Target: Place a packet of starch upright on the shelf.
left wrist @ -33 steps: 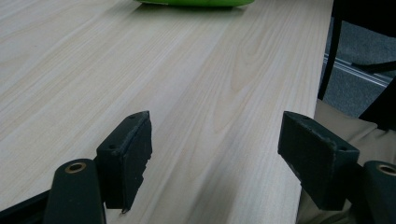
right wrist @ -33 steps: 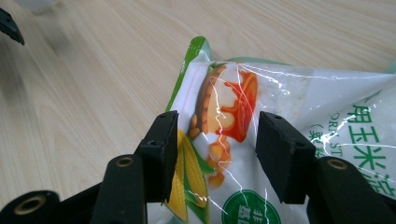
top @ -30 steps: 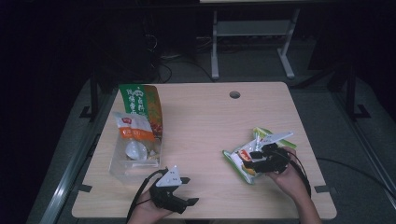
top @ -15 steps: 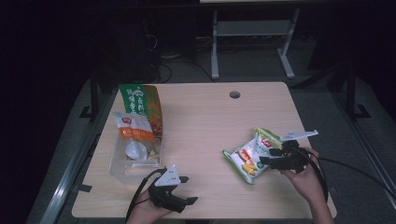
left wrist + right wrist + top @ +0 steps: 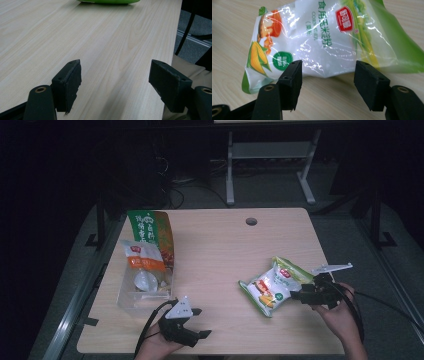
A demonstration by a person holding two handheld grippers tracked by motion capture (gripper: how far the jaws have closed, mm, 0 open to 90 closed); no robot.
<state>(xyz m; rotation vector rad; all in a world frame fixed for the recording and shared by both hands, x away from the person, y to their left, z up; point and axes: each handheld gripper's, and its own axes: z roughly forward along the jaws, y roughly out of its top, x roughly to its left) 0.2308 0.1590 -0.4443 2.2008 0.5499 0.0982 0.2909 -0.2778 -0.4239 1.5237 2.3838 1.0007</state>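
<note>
Both tools (image 5: 300, 296) (image 5: 205, 322) low, level, wide-jawed.

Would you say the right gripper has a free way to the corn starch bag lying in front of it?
Probably yes. The right gripper faces the corn starch bag with its fingers open and bare table between them; the bag's near edge lies just beyond the tips, and nothing stands in the way.
</note>
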